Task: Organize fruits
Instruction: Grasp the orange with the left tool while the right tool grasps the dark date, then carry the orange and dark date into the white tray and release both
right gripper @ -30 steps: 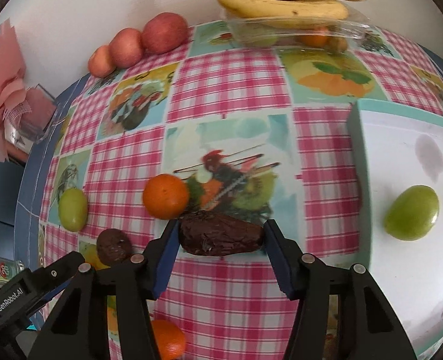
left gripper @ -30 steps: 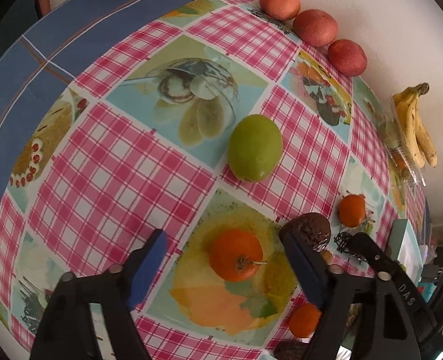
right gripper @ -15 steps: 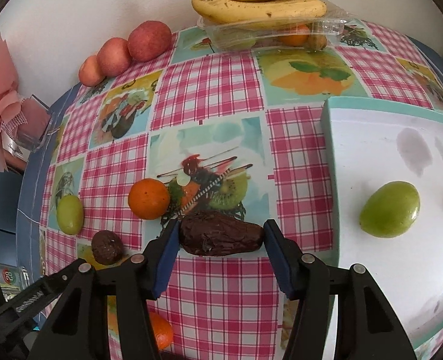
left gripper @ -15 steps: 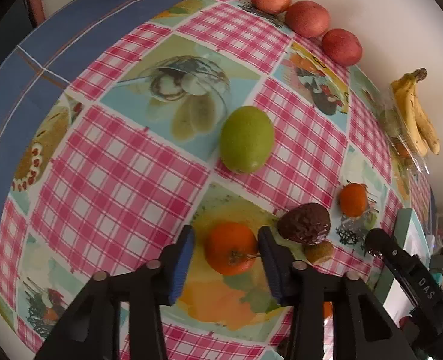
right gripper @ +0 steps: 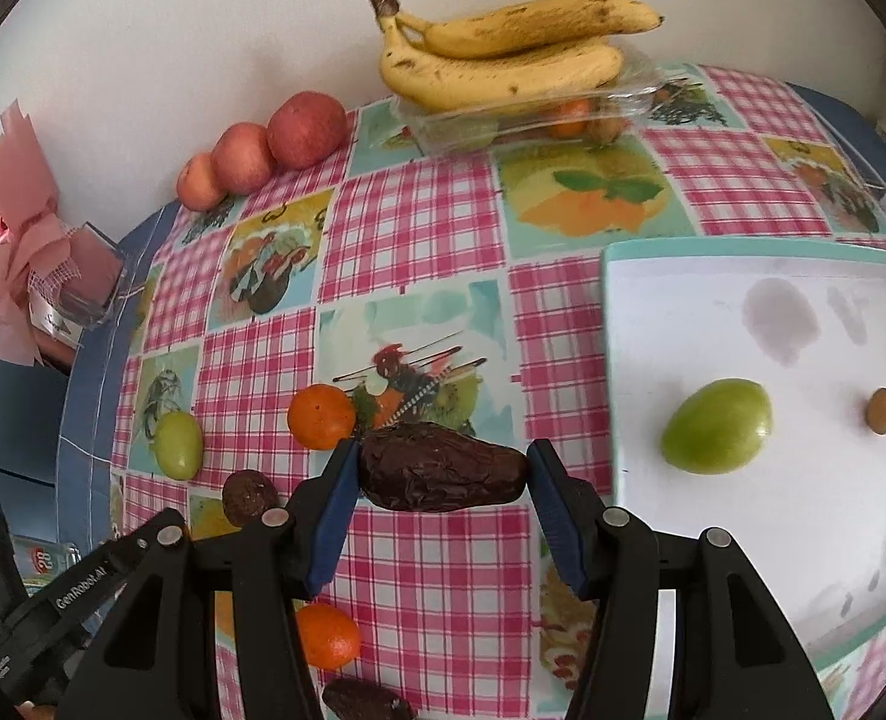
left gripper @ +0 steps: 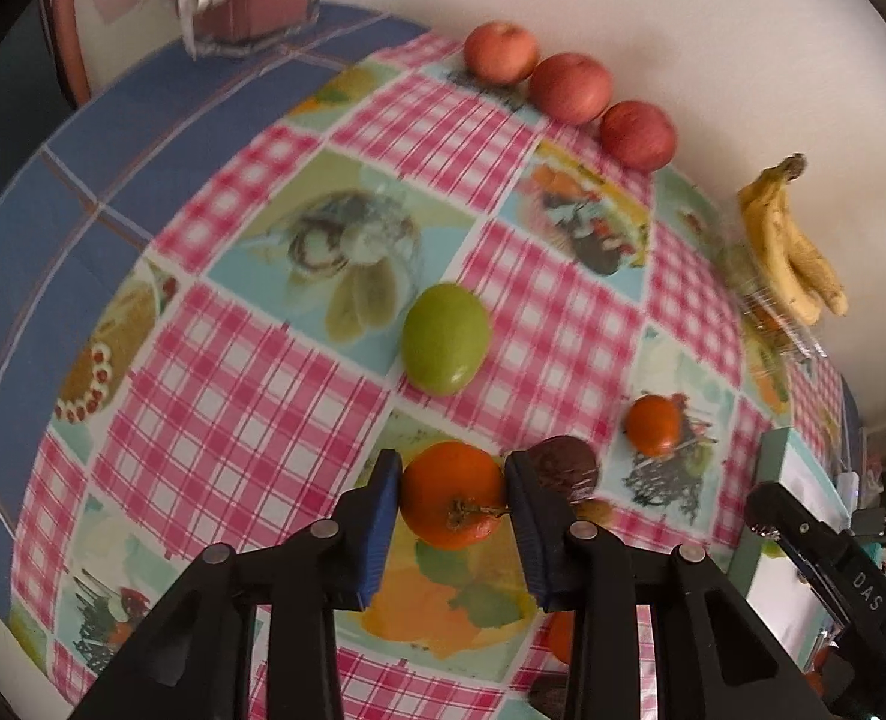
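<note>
My left gripper has its blue pads against both sides of an orange with a stem, and its jaws are closing on it just above the checked tablecloth. My right gripper is shut on a dark wrinkled oblong fruit, held above the cloth left of the white tray. In the tray lie a green fruit and a small brown one. Loose on the cloth are a green fruit, a small orange and a dark round fruit.
Three red apples line the wall. Bananas rest on a clear plastic box holding more fruit. A pink wrapped box stands at the far left. Another orange and a dark fruit lie near the front edge.
The left jaws have come in from wide apart onto the orange and the gripper has risen. The right gripper has lifted with the dark fruit still in it.
</note>
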